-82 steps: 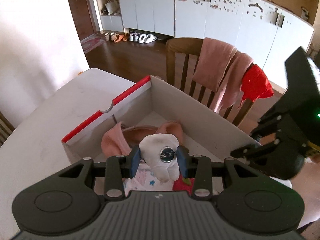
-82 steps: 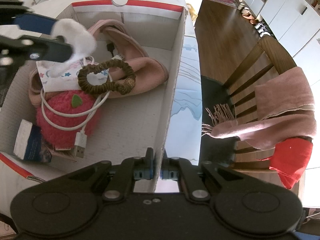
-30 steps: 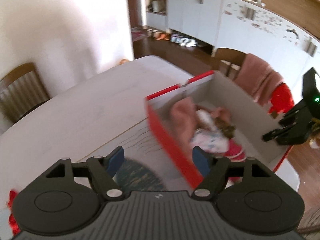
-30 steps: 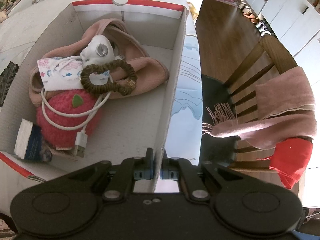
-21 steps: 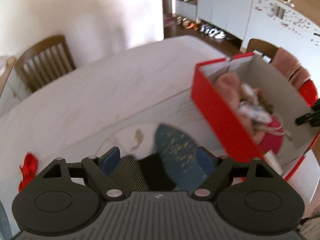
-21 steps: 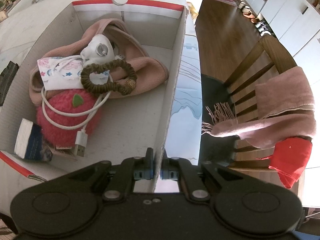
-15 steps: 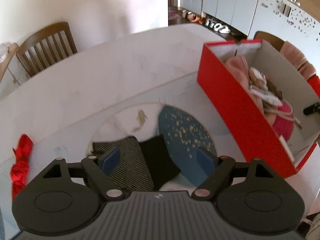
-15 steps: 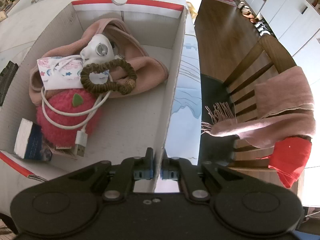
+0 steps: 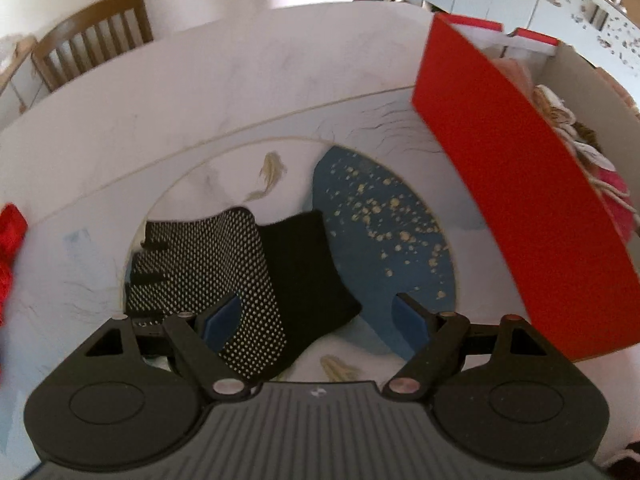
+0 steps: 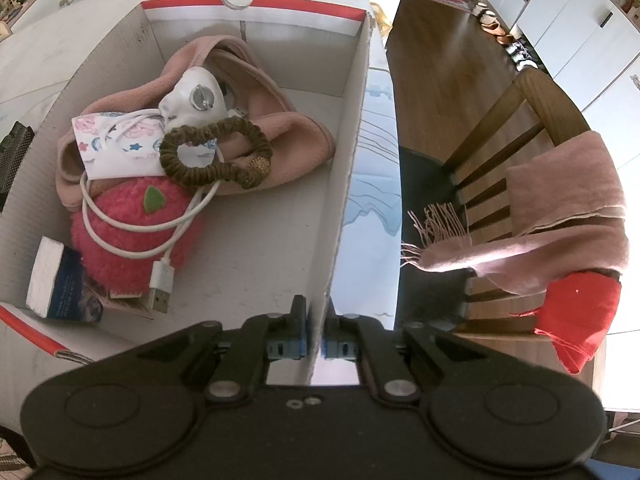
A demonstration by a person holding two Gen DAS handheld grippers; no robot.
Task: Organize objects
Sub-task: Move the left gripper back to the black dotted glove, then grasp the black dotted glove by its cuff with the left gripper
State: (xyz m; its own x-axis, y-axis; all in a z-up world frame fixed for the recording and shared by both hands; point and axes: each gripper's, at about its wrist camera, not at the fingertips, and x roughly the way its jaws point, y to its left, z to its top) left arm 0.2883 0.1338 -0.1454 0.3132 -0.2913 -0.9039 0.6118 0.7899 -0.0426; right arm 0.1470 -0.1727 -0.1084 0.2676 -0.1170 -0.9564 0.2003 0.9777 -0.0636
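A red cardboard box point(image 9: 516, 208) stands on the white table at the right. My right gripper point(image 10: 314, 346) is shut on the box's side wall point(image 10: 344, 184). Inside lie a pink cloth point(image 10: 280, 132), a white mask point(image 10: 192, 96), a brown scrunchie point(image 10: 216, 152), a white USB cable point(image 10: 160, 280), a pink plush point(image 10: 132, 232) and a small book point(image 10: 60, 280). My left gripper point(image 9: 316, 318) is open and empty, low over a black dotted glove point(image 9: 224, 264) on the table.
A red cloth point(image 9: 10, 248) lies at the table's left edge. A wooden chair point(image 9: 92, 36) stands behind the table. Another chair point(image 10: 520, 168) draped with pink scarves and a red cloth stands right of the box.
My left gripper let go of the white mask in the box, opened, swung left and came down close over the black glove. My right gripper has not moved.
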